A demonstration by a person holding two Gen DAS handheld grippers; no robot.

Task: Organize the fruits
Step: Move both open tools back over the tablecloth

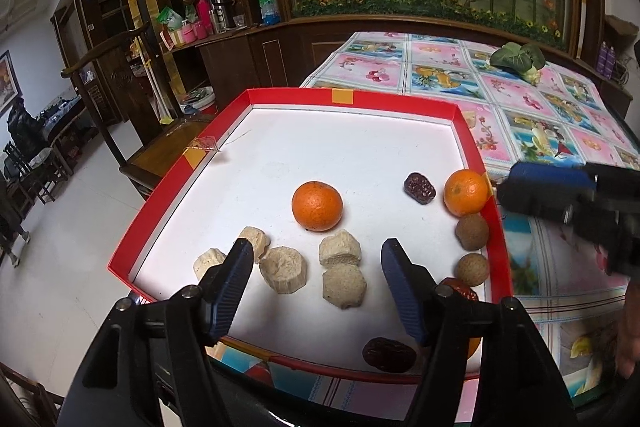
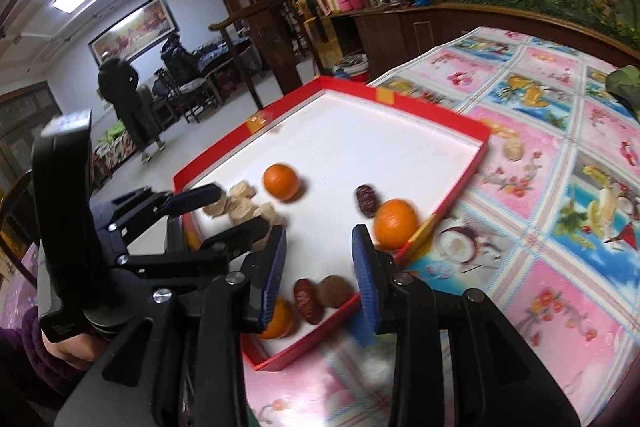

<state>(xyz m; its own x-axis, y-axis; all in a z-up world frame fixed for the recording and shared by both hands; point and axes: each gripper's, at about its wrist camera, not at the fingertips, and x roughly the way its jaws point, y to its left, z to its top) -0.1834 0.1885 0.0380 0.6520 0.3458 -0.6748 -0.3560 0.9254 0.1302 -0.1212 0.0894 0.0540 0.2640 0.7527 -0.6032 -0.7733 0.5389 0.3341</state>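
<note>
A red-walled tray [image 1: 400,101] with a white floor holds the fruit. In it lie an orange [image 1: 317,205] in the middle, a second orange [image 1: 465,192] against the right wall, dark dates [image 1: 419,188], two brown round fruits [image 1: 472,231] and several beige chunks [image 1: 283,269]. My left gripper [image 1: 318,287] is open and empty above the chunks at the near edge. My right gripper [image 2: 319,281] is open and empty above the tray's near right corner, over a date [image 2: 307,301] and a brown fruit [image 2: 335,291]. A third orange [image 2: 278,319] is half hidden by its left finger.
The tray sits at the corner of a table with a flowered cloth [image 1: 516,99]. A green leafy vegetable [image 1: 518,61] lies at the table's far end. One beige chunk [image 2: 513,149] lies on the cloth outside the tray. A wooden chair [image 1: 132,131] stands left of the table.
</note>
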